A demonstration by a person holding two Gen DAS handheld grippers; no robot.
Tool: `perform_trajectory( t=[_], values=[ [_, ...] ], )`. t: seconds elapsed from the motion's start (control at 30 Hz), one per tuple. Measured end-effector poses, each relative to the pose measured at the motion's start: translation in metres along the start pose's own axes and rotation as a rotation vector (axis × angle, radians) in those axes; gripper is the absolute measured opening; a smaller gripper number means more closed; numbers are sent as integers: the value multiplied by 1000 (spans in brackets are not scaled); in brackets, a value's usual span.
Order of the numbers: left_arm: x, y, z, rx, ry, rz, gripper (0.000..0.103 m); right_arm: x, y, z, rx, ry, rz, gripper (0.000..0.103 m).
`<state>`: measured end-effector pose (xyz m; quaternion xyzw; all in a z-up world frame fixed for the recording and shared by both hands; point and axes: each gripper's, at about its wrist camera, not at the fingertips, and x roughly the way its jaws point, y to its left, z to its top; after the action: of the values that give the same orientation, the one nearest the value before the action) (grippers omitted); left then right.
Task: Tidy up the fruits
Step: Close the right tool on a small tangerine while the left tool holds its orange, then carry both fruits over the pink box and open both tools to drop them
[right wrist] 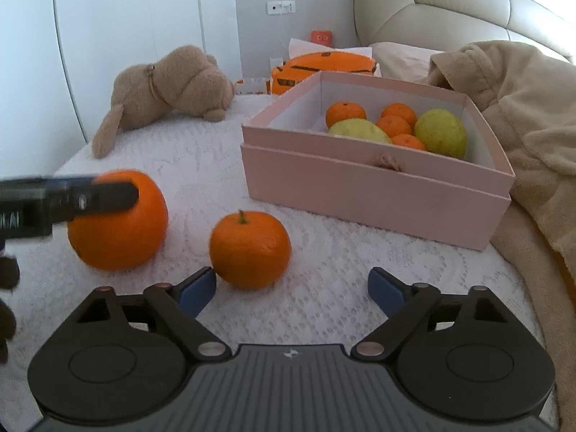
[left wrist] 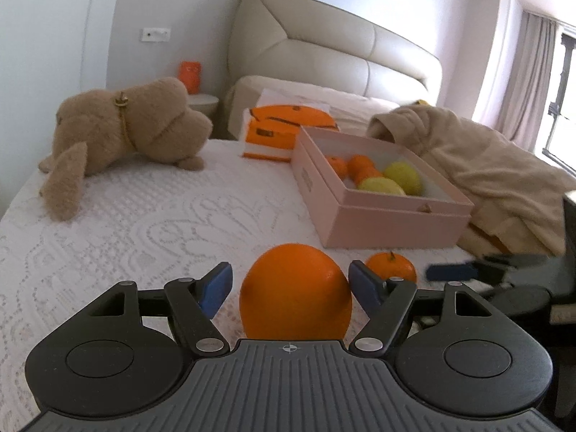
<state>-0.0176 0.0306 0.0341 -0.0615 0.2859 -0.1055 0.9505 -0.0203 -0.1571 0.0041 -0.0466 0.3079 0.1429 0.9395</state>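
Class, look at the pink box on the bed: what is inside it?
The pink box holds four small oranges and two yellow-green fruits. Its near wall hides the floor, so more could lie there.

We count four small oranges (right wrist: pixel 345 112) and two yellow-green fruits (right wrist: pixel 440 132) inside the pink box (right wrist: pixel 374 190); before the box, one large orange (right wrist: pixel 118 230) and one small tangerine (right wrist: pixel 250 248)

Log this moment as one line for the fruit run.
left gripper: jaws around large orange, grip unclear | right gripper: open, empty, near small orange | pink box: fruit inside
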Motion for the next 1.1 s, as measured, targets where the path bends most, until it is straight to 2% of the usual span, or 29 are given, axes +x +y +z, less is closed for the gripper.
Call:
perform_trajectory(
  t=[0.13,0.27,0.67,0.77,1.1],
  values=[
    [3,-9,-2,38,31,7,75,7,8,8,-19,4,28,74],
    [6,-10,-3,48,52,34,75,7,15,14,-47,12,64,48],
    [18,-7,4,37,89,34,76,-14,-4,1,-12,19,-67,48],
    [24,-4,4,23,108,25,76,-14,-5,0,-13,18,-66,48],
    [24,-3,1,33,81,8,76,-14,-4,-1,-14,12,-69,48]
  ],
)
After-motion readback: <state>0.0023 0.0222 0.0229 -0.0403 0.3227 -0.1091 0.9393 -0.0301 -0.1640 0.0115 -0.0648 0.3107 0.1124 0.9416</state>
